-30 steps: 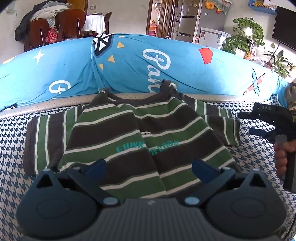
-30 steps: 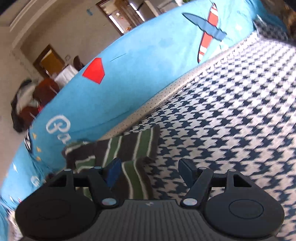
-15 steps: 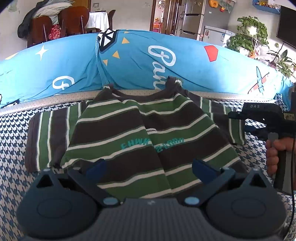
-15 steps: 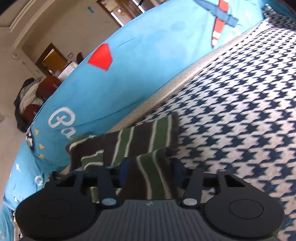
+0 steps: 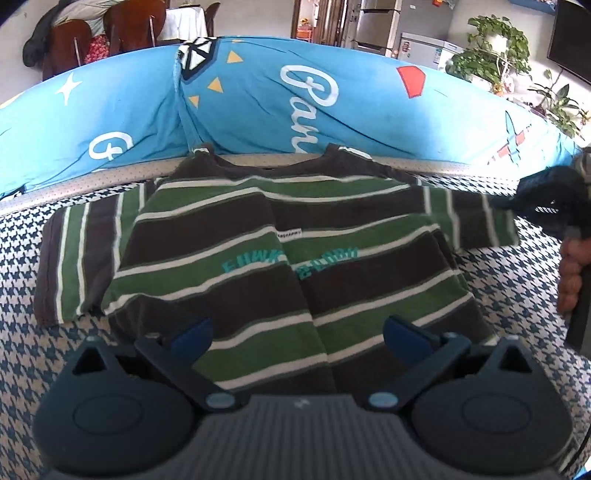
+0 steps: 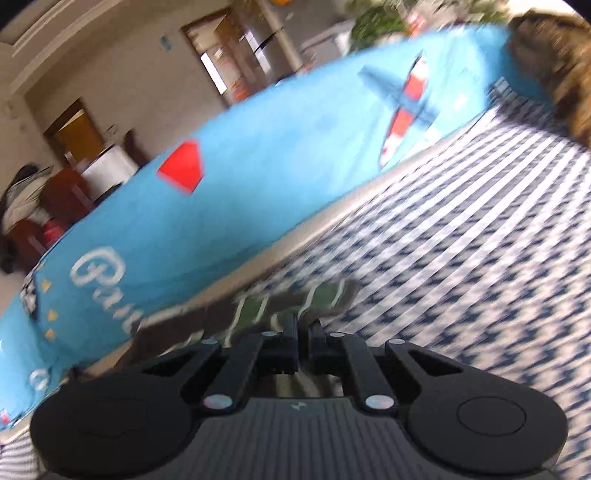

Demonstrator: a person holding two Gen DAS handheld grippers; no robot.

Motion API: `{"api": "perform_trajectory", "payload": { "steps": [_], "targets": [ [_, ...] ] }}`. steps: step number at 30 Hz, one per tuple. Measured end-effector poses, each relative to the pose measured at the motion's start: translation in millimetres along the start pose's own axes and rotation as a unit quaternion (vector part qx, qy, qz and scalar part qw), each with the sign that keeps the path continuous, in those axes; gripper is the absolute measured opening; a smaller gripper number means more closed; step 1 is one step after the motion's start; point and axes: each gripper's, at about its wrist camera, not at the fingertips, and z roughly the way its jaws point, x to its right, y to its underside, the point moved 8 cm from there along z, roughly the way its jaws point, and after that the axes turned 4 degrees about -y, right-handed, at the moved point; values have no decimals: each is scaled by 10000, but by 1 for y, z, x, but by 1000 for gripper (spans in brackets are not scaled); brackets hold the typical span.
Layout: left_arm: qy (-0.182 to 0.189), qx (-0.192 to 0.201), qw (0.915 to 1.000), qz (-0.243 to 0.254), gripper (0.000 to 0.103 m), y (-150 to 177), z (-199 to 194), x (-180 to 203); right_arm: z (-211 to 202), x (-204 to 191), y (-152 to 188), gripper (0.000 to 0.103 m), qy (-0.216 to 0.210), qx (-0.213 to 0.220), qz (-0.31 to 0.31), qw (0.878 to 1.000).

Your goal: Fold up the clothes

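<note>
A: Left view: whole shirt (image 5: 280, 258) flat on the houndstooth cover (image 5: 22, 332), collar at the far edge against the blue bolster (image 5: 258, 107). Left sleeve spread flat toward the left edge. Left gripper (image 5: 295, 332) wide, nothing between its fingers, hovering over the hem.

B: Right view?

A: Blurred. Only the right sleeve (image 6: 325, 299) shows there. Right gripper (image 6: 303, 339) is closed on it, cloth pinched between the fingers. Left view shows that sleeve pulled taut and a hand (image 5: 570, 273) on the handle.

B: Room?

A: Bare cover right of the sleeve, out to the right edge. Chairs (image 5: 103, 33) behind the bolster on the left, plants (image 5: 495, 48) on the right.
</note>
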Motion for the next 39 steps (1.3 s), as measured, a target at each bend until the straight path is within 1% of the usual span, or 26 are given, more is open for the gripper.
{"api": "perform_trajectory", "payload": {
  "steps": [1,3,8,10,12,14,17,20,23,24,26,28,30,32,33,34,35,37,39],
  "targets": [
    [28,-33,10000,24,103,2,1,2,-3,5,-3,7,112,48,-33,9999],
    [102,-119,9999,54,103,6,3,6,-1,16,-4,7,331,-32,-67,9994],
    [297,-309,9989,187,103,18,6,18,6,39,-1,10,638,-278,174,9974],
    [354,-377,9984,219,103,22,8,22,4,43,-4,11,683,-234,161,9973],
    [411,-455,9979,228,103,26,9,25,3,41,-9,16,513,-175,106,9985],
    [465,-549,9972,216,103,29,11,27,5,38,-11,28,301,-193,35,9994],
    [496,-613,9966,253,103,34,12,31,15,38,-10,38,138,-219,-117,9996],
    [499,-660,9961,301,103,37,14,33,28,45,-7,43,132,-260,-164,9994],
    [494,-694,9959,302,103,39,15,33,37,50,-5,44,55,-229,-153,9996],
    [493,-704,9959,298,103,39,16,33,40,49,-5,46,16,-191,-180,9997],
    [493,-718,9958,294,103,40,17,32,45,46,-5,48,-6,-105,-345,9994],
    [486,-735,9957,295,103,41,19,32,49,40,-5,48,-5,-93,-503,9987],
    [468,-765,9956,284,103,42,21,31,53,34,-4,48,-97,-106,-603,9981],
    [447,-769,9956,284,103,42,22,31,57,29,-3,46,-74,-101,-763,9970],
    [435,-768,9957,291,103,42,22,32,59,27,-2,38,-26,-94,-869,9962],
    [425,-764,9957,299,103,42,23,32,60,26,-2,26,13,-88,-960,9953],
    [415,-760,9958,309,103,43,23,32,62,26,-3,18,31,-87,-1012,9948],
    [396,-756,9958,333,103,43,23,33,63,25,-4,10,5,-99,-1053,9944],
    [389,-754,9958,349,103,43,23,34,62,23,-6,7,68,-19,-1112,9938]
  ]
}}
